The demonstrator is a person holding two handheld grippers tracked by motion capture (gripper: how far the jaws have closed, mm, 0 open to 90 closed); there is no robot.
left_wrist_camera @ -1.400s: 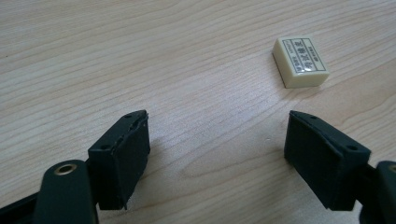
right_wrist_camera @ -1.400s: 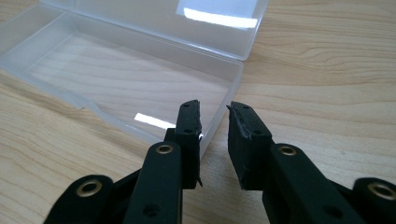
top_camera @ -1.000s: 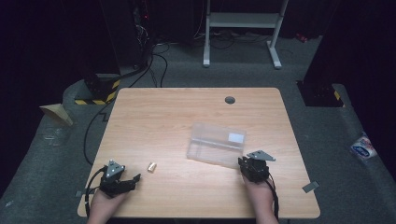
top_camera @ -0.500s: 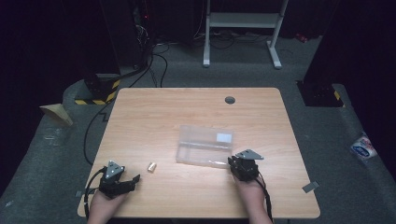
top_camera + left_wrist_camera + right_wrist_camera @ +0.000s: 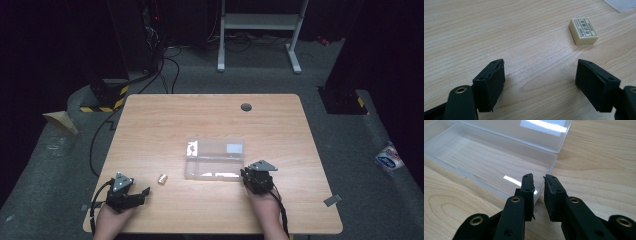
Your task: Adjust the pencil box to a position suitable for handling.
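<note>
A clear plastic box point(image 5: 215, 160) lies open near the table's middle, its lid point(image 5: 524, 132) folded back and its tray point(image 5: 486, 160) holding nothing. My right gripper point(image 5: 246, 174) is at the box's right end, and in the right gripper view point(image 5: 539, 178) its jaws are shut on the tray's corner wall. A small cream eraser point(image 5: 162, 178) with a printed label point(image 5: 583, 31) lies left of the box. My left gripper point(image 5: 144, 192) rests near the front left edge. Its jaws point(image 5: 540, 65) stand wide open a short way before the eraser, with bare wood between them.
The wooden table point(image 5: 150, 125) has a round cable hole point(image 5: 246, 107) at the back right. On the dark floor beyond are cables point(image 5: 170, 55), a white stand point(image 5: 257, 22) and a packet point(image 5: 388, 157) to the right.
My right gripper has moved left along the table, and the clear box has slid left with it. The left gripper and the eraser have stayed put.
</note>
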